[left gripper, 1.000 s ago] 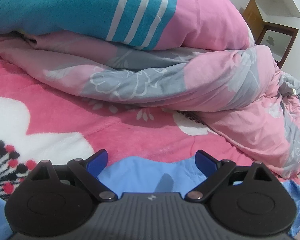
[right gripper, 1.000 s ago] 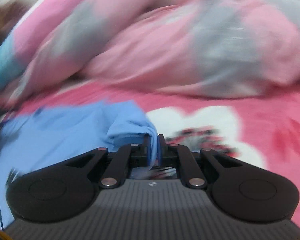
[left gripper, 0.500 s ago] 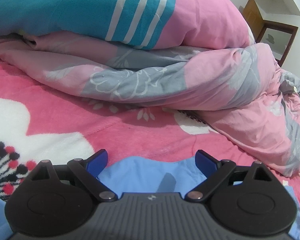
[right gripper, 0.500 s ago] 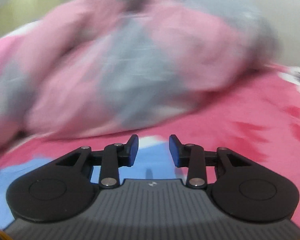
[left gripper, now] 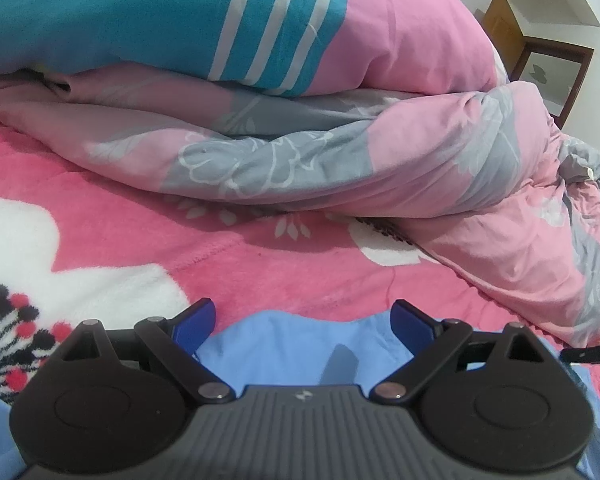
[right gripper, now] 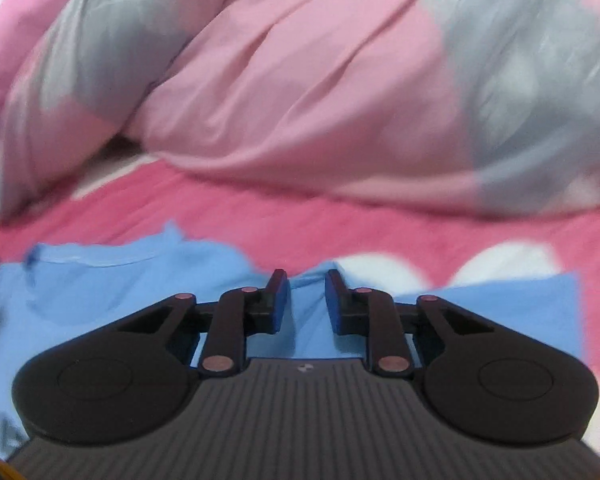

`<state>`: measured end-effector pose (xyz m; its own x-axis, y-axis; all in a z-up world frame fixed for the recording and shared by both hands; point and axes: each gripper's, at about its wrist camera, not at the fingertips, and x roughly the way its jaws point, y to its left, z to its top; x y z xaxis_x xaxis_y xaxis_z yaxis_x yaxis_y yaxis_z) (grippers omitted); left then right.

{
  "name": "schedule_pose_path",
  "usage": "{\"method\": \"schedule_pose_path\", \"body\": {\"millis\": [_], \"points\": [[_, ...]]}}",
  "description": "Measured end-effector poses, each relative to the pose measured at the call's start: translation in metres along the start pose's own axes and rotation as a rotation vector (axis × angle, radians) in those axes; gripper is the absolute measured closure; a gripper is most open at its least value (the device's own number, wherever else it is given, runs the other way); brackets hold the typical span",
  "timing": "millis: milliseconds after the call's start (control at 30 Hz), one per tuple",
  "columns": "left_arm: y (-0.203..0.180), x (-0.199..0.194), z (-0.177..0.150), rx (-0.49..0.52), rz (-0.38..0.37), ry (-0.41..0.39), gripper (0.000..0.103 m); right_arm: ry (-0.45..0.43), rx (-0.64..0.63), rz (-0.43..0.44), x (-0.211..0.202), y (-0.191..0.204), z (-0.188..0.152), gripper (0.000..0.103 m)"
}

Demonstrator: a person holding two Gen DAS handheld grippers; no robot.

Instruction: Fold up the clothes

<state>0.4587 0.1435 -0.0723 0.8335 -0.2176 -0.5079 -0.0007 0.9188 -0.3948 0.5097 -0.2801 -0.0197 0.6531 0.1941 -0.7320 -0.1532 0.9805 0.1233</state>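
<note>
A light blue garment [left gripper: 292, 348] lies flat on the pink flowered bedspread [left gripper: 112, 236]. In the left wrist view my left gripper [left gripper: 303, 316] is wide open just above the garment's far edge, holding nothing. In the right wrist view the same garment [right gripper: 112, 284] spreads under my right gripper [right gripper: 307, 300], whose jaws stand partly open and empty over the cloth; a neckline seam shows to the left. A dark tip of the right gripper [left gripper: 588, 354] pokes in at the left view's right edge.
A bunched pink and grey floral duvet [left gripper: 340, 160] lies across the bed behind the garment, with a teal, white-striped and pink quilt [left gripper: 180, 20] piled on it. A wooden door and dark-framed furniture [left gripper: 556, 68] stand at the far right. The duvet [right gripper: 320, 92] fills the right view.
My right gripper was shut on a fold of the blue garment one second ago; it has let go, opened and swung over the flat cloth. The left gripper has barely moved.
</note>
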Motion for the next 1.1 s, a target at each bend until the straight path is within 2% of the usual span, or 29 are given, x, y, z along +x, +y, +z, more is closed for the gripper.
{"method": "schedule_pose_path", "body": {"millis": [33,100,200,233,267,333,367,467,533,600,667,733,800,867,933,1000,1100], "points": [[0.000,0.000,0.000,0.001,0.001,0.000,0.008,-0.008,-0.025,-0.002,-0.006,0.005,0.000,0.081],[-0.001,0.000,0.000,0.003,0.003,0.000,0.008,-0.001,-0.065,0.080,-0.011,0.019,-0.001,0.081],[0.000,0.000,0.000,0.002,-0.002,-0.003,0.008,0.050,-0.073,0.143,0.013,0.034,0.002,0.083],[0.000,0.000,0.000,0.001,-0.005,-0.004,0.008,0.065,-0.054,0.132,0.028,0.032,0.006,0.085],[0.000,0.000,0.000,-0.001,-0.008,-0.005,0.008,0.052,-0.018,0.100,0.038,0.025,0.011,0.091],[0.003,0.000,0.000,-0.012,-0.017,-0.009,0.008,-0.021,0.083,-0.007,0.045,0.004,0.025,0.092],[0.004,0.000,0.000,-0.018,-0.021,-0.011,0.008,-0.051,0.124,-0.031,0.037,-0.008,0.027,0.088],[0.004,-0.001,0.001,-0.028,-0.026,-0.014,0.007,-0.122,0.217,-0.012,-0.023,-0.045,0.014,0.087],[0.004,-0.002,0.002,-0.033,-0.025,-0.014,0.007,-0.170,0.267,0.008,-0.072,-0.067,-0.003,0.082],[-0.001,-0.007,0.005,-0.040,-0.007,-0.010,0.007,-0.217,0.279,0.044,-0.148,-0.084,-0.047,0.064],[-0.009,-0.018,0.008,-0.043,0.013,-0.014,0.007,-0.255,0.299,0.063,-0.224,-0.098,-0.097,0.054],[-0.024,-0.039,0.011,-0.033,0.019,-0.038,0.007,-0.308,0.308,0.048,-0.293,-0.109,-0.149,0.042],[-0.041,-0.060,0.014,-0.022,0.020,-0.058,0.006,-0.330,0.315,0.006,-0.337,-0.120,-0.188,0.027],[-0.065,-0.081,0.014,-0.002,-0.004,-0.057,0.002,-0.332,0.319,-0.054,-0.362,-0.128,-0.217,0.019],[-0.091,-0.098,0.010,0.023,-0.043,-0.034,0.001,-0.327,0.330,-0.081,-0.366,-0.139,-0.231,0.016],[-0.123,-0.110,0.000,0.052,-0.094,0.002,0.000,-0.332,0.353,-0.066,-0.359,-0.147,-0.237,0.009],[-0.174,-0.108,-0.027,0.103,-0.180,0.072,0.000,-0.341,0.351,-0.003,-0.329,-0.147,-0.229,0.001]]}}
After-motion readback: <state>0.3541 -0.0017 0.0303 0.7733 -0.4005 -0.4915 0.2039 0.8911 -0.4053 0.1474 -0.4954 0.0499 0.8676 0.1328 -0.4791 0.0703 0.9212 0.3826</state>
